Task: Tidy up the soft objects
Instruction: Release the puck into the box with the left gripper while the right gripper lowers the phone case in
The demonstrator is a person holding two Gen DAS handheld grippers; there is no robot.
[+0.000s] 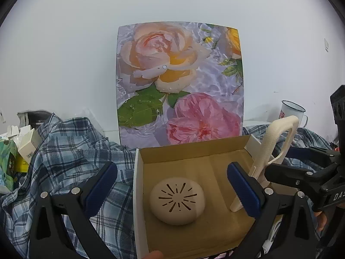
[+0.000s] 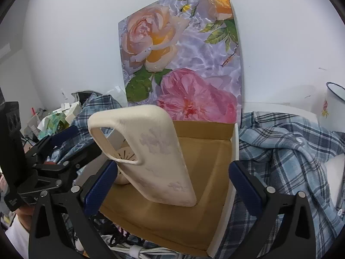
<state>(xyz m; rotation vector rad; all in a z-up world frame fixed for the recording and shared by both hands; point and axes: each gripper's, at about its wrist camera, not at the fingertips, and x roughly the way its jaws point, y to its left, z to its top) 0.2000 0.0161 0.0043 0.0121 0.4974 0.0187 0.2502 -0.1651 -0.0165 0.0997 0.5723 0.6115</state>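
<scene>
A cardboard box [image 1: 183, 151] with a brown inside lies open on a blue plaid shirt [image 1: 64, 151]. A cream round pad with slits [image 1: 177, 200] lies in it. A cream soft phone case [image 2: 155, 157] stands tilted in the box, its lower end on the box floor; it also shows in the left wrist view [image 1: 273, 149] at the box's right side. My left gripper [image 1: 172, 185] is open, its jaws astride the box's left wall and the pad. My right gripper [image 2: 172, 185] is open, wide of the case; no pad touches it that I can see.
A floral rose board [image 1: 179, 86] leans on the white wall behind the box. A white enamel mug [image 1: 293, 112] stands at the back right. Small cartons and packets [image 1: 19, 151] pile at the left. White cables [image 2: 140, 252] lie in front of the box.
</scene>
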